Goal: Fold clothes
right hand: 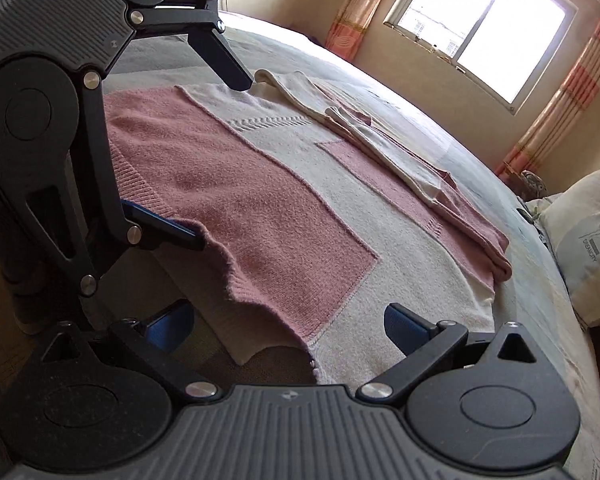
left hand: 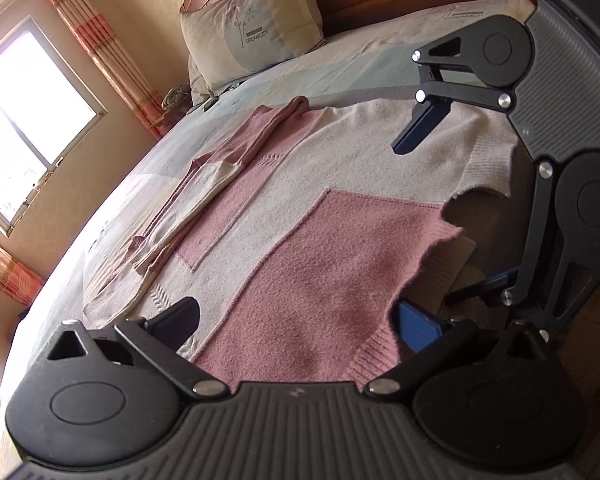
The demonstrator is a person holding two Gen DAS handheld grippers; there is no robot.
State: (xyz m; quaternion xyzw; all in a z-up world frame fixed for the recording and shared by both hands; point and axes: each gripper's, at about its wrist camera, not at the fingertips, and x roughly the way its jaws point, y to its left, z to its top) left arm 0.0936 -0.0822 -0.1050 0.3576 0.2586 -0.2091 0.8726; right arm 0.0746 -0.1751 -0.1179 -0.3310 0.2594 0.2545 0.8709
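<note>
1. The left gripper (left hand: 300, 328) has its jaws spread wide, one blue-padded finger (left hand: 418, 330) low at the right and the other finger (left hand: 178, 318) at the left.
2. The right gripper (right hand: 288, 326) is likewise spread apart, its fingers (right hand: 404, 328) well separated.
3. The two grippers sit near each other, angled roughly crosswise.

Two low, near views across sweater (left hand: 284, 216)
</note>
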